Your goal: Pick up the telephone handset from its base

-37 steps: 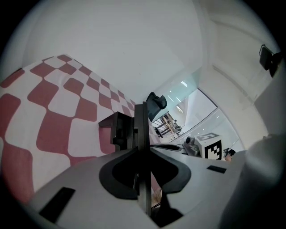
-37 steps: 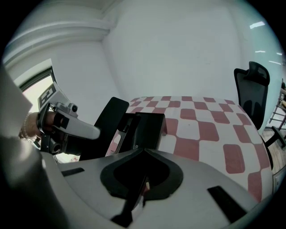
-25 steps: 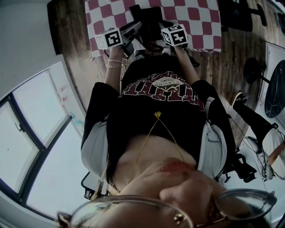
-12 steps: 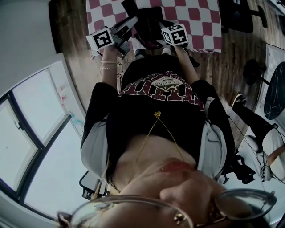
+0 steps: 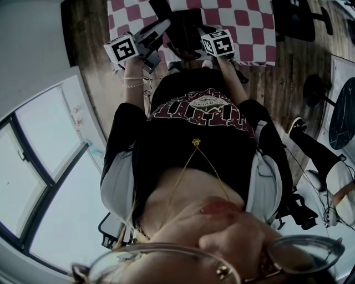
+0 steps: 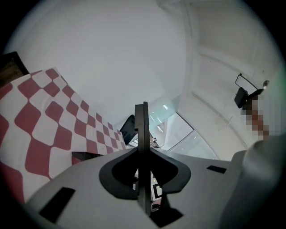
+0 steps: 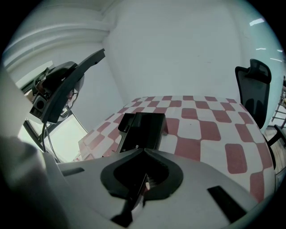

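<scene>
The black telephone base sits on the red-and-white checked tablecloth. The black handset hangs in the air to the base's left, lifted off it, with my left gripper shut on it. In the left gripper view the handset shows as a thin dark upright edge between the jaws. In the head view, the handset pokes out past the left gripper's tips. My right gripper points down at the base from the near side, jaws together, nothing in them.
A black office chair stands at the table's far right. The person's torso fills most of the head view. Large windows are on the left. A dark round table stands on the wooden floor to the right.
My left gripper has risen and swung to the left with the handset, away from the base. The right gripper has kept still.
</scene>
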A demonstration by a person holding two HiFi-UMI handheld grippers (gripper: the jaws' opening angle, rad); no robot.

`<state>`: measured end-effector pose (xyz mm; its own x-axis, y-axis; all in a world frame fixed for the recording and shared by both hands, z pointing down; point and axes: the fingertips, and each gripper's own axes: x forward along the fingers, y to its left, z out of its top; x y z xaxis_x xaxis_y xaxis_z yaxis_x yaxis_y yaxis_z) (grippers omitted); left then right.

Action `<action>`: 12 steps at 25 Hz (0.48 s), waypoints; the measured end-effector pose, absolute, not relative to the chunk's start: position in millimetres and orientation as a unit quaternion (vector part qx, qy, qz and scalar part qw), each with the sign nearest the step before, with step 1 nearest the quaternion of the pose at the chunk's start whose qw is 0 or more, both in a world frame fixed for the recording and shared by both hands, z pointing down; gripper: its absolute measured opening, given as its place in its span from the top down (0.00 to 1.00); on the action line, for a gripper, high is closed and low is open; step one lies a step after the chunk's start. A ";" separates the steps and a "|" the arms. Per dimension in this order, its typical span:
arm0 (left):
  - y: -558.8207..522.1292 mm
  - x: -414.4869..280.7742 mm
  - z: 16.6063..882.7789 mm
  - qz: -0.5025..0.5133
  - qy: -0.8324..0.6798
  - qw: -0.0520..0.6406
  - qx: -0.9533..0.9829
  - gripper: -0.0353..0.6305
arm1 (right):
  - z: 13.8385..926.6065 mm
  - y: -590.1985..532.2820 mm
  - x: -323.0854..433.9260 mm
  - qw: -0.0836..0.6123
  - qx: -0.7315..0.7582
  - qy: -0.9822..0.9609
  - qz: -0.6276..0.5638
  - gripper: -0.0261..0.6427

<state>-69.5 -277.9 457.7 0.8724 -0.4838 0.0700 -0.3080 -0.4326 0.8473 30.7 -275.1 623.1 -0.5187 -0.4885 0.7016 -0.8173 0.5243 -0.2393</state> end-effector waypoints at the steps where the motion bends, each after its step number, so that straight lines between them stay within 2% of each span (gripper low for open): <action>1: -277.6 -69.3 458.2 -0.095 -0.233 0.481 0.840 0.82 | 623.2 -275.2 30.7 0.289 0.396 -0.824 0.285 0.93; 12: -276.3 -67.4 457.7 -0.094 -0.226 0.484 0.840 0.82 | 623.6 -276.0 30.3 0.292 0.396 -0.823 0.283 0.93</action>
<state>-67.4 -276.3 457.7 0.8797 -0.4716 0.0608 -0.2893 -0.4294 0.8555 30.3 -276.0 623.6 -0.5156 -0.4872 0.7049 -0.8177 0.5255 -0.2349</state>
